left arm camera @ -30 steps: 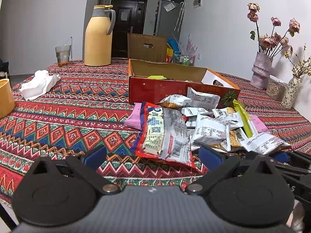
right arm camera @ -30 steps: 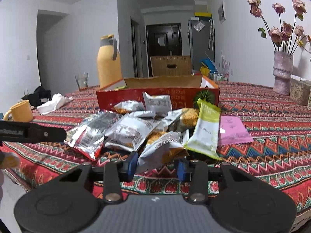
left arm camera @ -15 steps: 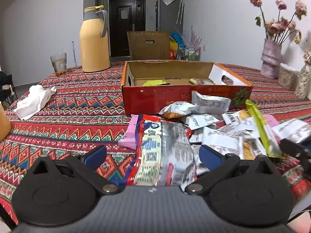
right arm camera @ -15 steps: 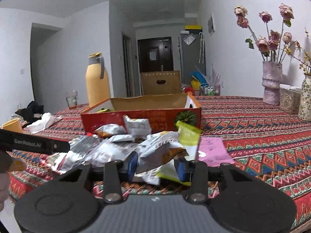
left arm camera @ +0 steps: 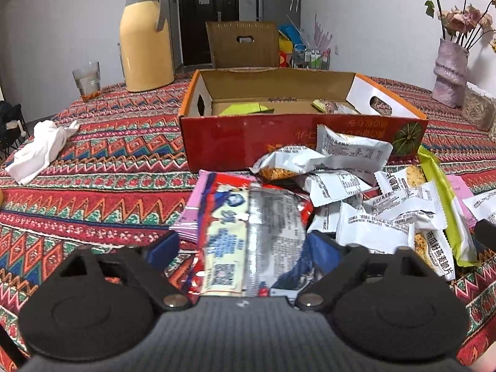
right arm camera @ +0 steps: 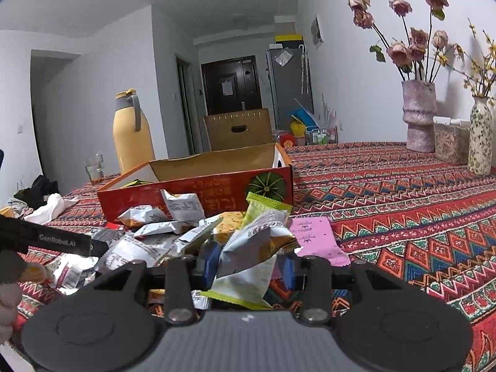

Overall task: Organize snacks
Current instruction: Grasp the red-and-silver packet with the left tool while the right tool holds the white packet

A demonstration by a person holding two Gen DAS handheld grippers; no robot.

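A heap of snack packets (left arm camera: 356,192) lies on the patterned tablecloth in front of an open red cardboard box (left arm camera: 279,142). A green packet (left arm camera: 245,109) and another lie inside the box. My left gripper (left arm camera: 241,248) straddles a large red and silver snack pack (left arm camera: 260,217). Its jaws are closing, and the left pad still stands clear of the pack. My right gripper (right arm camera: 249,263) is shut on a white snack packet (right arm camera: 257,248) lifted off the heap (right arm camera: 161,235), with a yellow-green packet (right arm camera: 245,285) caught alongside it. The red box (right arm camera: 198,192) stands just beyond.
A yellow thermos jug (left arm camera: 144,37), a glass (left arm camera: 87,80) and a white cloth (left arm camera: 40,148) stand at the left. Vases (right arm camera: 418,114) and a clear container (right arm camera: 449,142) line the right wall. A pink packet (right arm camera: 313,238) lies right of the heap. The table's near edge is just below both grippers.
My left gripper slid forward over the red and silver pack and its jaws narrowed. My right gripper raised the white packet, and the green one came up with it.
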